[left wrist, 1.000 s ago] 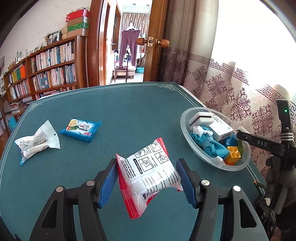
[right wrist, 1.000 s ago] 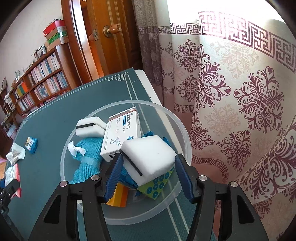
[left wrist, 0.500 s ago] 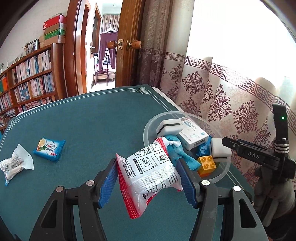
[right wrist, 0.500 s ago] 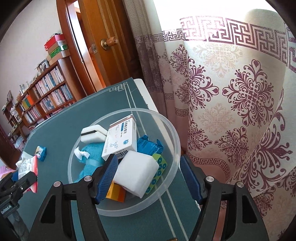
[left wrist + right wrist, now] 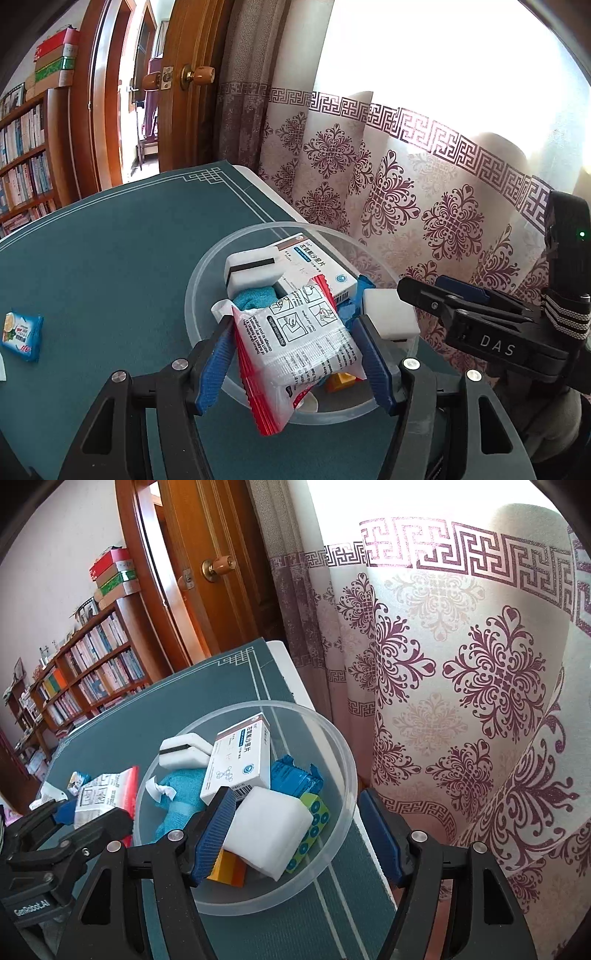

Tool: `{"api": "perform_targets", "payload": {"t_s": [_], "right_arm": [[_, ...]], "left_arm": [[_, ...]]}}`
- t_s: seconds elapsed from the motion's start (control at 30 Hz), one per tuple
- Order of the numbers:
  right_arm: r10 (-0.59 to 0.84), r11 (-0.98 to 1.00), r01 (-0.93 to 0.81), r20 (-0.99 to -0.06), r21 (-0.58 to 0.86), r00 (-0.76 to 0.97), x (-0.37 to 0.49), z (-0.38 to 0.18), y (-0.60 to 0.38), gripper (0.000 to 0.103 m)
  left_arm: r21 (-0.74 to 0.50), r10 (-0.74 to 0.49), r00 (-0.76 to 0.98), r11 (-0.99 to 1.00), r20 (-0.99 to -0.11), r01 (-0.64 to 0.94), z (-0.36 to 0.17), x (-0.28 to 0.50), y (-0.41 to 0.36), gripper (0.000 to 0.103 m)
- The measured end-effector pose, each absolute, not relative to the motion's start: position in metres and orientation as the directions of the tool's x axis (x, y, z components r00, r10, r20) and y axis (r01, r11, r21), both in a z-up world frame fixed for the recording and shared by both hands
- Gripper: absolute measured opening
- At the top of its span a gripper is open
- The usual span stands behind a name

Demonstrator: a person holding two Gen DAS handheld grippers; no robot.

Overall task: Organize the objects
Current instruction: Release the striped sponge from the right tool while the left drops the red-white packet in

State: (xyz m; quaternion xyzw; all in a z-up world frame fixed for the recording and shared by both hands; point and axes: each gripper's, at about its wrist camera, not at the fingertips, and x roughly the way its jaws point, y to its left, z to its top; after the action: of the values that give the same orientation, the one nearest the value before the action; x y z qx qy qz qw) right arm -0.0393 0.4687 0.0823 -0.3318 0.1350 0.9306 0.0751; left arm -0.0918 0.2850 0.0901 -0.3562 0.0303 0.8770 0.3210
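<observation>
While the left gripper (image 5: 297, 354) pinches a red-white packet (image 5: 295, 343) over the clear bowl (image 5: 343, 760), the right gripper (image 5: 295, 834) stands wide apart. It grips nothing.

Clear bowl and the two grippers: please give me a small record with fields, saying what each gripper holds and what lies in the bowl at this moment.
left gripper: shut on the white and red packet, beside the bowl's rim
right gripper: open, holds nothing, over the bowl
clear bowl: on the green table, near its edge by the curtain
bowl contents: medicine box, white sponge, teal cloth, blue packet
outside the bowl: blue snack packet
</observation>
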Motion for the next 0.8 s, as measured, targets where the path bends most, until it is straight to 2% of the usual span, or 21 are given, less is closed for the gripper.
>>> {"api": "perform_targets", "payload": {"t_s": [0.13, 0.2, 0.27, 0.73, 0.8], "right_arm": [[0.052, -0.949, -0.234, -0.626, 0.211, -0.778, -0.036, 0.086, 0.471, 0.071], [0.057, -0.949, -0.237, -0.627, 0.208, -0.777, -0.036, 0.085, 0.471, 0.071], [0.049, -0.947, -0.235, -0.627, 0.217, -0.777, -0.035, 0.084, 0.472, 0.071], [0.016, -0.953, -0.199, -0.615, 0.230, -0.789, -0.031, 0.088, 0.462, 0.071], [0.001, -0.956, -0.181, -0.612, 0.231, -0.791, -0.031, 0.090, 0.457, 0.071]], "left_arm": [[-0.186, 0.556, -0.532, -0.782, -0.639, -0.595, 0.084, -0.101, 0.297, 0.071], [-0.189, 0.555, -0.538, -0.786, -0.634, -0.588, 0.083, -0.103, 0.297, 0.085], [-0.191, 0.554, -0.547, -0.791, -0.628, -0.582, 0.082, -0.103, 0.292, 0.090], [-0.170, 0.489, -0.591, -0.842, -0.642, -0.513, 0.075, -0.102, 0.271, 0.091], [-0.164, 0.478, -0.606, -0.851, -0.636, -0.500, 0.077, -0.099, 0.266, 0.095]]}}
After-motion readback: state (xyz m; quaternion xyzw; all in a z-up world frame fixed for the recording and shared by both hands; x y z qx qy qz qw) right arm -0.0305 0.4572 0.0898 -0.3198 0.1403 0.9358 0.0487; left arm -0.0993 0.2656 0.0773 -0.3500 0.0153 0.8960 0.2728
